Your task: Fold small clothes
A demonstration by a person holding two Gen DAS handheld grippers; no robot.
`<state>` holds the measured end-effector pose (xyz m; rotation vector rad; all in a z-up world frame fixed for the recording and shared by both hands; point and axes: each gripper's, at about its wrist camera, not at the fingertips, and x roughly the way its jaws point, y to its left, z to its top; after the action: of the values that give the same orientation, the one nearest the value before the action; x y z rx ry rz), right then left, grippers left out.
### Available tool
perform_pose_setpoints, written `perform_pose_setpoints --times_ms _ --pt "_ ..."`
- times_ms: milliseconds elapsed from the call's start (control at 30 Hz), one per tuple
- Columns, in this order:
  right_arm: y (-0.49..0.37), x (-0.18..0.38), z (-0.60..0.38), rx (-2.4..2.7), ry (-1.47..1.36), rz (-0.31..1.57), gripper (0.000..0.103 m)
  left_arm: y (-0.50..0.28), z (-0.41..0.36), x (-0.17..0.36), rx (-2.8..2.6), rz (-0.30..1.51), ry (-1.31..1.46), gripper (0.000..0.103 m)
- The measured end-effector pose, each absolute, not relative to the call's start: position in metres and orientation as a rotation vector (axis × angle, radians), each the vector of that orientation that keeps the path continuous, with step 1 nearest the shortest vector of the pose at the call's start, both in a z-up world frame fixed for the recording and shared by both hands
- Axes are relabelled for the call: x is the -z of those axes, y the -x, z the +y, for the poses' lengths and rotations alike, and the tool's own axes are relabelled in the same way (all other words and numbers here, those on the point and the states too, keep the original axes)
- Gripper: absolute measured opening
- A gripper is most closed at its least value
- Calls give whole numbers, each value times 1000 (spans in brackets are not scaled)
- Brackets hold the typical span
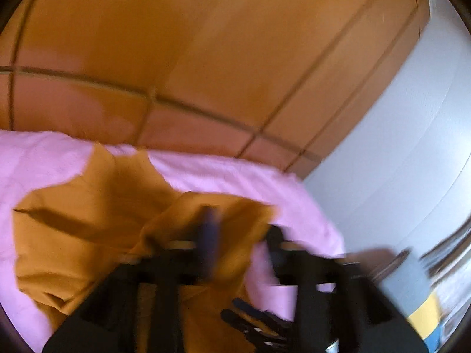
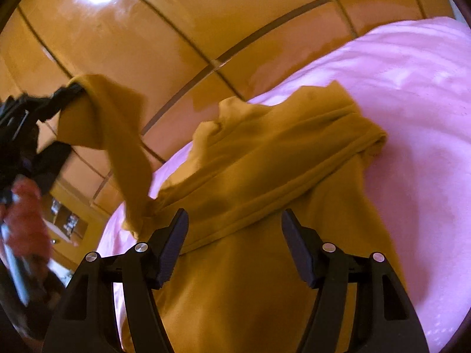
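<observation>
Orange-brown wood panelling [image 1: 206, 44] fills the background, with a white wall [image 1: 397, 147] beside it. Neither is in the way. Below them spreads the pink sheet [image 2: 412, 88], soft and lightly rumpled, which serves as the work surface.

On it lies the mustard garment [image 2: 265, 176], bunched in thick ridges across its middle, not flat. One sleeve [image 2: 117, 123] is lifted clear of the sheet and hangs in the air out past the sheet's edge.

The end of that sleeve sits at the tips of the left gripper [image 2: 66, 94]. In its own badly blurred view its fingers look parted, so I cannot tell whether they are really pinching the cloth. The right gripper [image 2: 234, 220] hovers just above the garment's body with its jaws wide apart and nothing held.

The main risk, as I judge it, is the sleeve slipping free mid-air and dropping in a heap or off the sheet's edge, since the hold looks doubtful. A second risk is that the bunched ridges get folded in, because nothing pins the body down.

A dark tangle of cable [image 1: 253, 323] lies close under the left gripper and could snag loose cloth. A blurred blue and yellow object [image 1: 412, 294] sits off to the side, well apart.
</observation>
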<state>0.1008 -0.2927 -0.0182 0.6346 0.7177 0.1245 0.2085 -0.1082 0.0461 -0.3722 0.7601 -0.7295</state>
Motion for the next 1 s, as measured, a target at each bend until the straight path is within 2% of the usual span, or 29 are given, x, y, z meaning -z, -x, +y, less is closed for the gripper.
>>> perform_pose_setpoints --times_ms 67,133,167,333,400,433,467,533,633,800,833,867,900,933,967,1000 --pt "-97 23 -301 -98 -650 726 65 -197 -130 -23 773 793 350 77" --pt "-95 26 -304 -82 -657 735 65 -185 -130 -11 808 805 357 87" --pt "-94 27 -306 -79 -659 738 65 -177 -125 -3 805 812 336 88" --pt "-90 24 -310 -85 -665 733 65 -157 -56 24 629 791 299 87" --pt "-96 22 -310 -100 -667 728 65 -156 -12 40 487 796 327 80" --pt "-100 20 -310 -108 -670 727 65 -155 7 47 425 804 352 68" --pt "-104 19 -311 -114 -673 727 65 -156 33 58 333 824 377 62" --pt "-116 16 -313 -101 -663 732 65 -157 59 71 249 853 404 58" --pt "-127 8 -312 -61 -622 714 65 -161 78 89 210 883 401 58" --pt "-153 8 -316 20 -500 739 64 -171 69 97 236 890 294 58" --pt "-160 12 -316 15 -481 764 49 -175 66 97 228 882 279 58" --pt "-164 14 -315 -2 -472 783 22 -181 64 96 210 871 260 53" --pt "-169 16 -313 -20 -462 811 15 -182 62 91 192 865 241 45" --pt "-175 14 -313 -27 -461 830 9 -183 61 88 169 861 221 29" --pt "-176 9 -313 -36 -467 817 7 -185 60 86 153 858 215 16" --pt "-175 1 -315 -53 -474 787 6 -186 64 84 132 844 220 13"
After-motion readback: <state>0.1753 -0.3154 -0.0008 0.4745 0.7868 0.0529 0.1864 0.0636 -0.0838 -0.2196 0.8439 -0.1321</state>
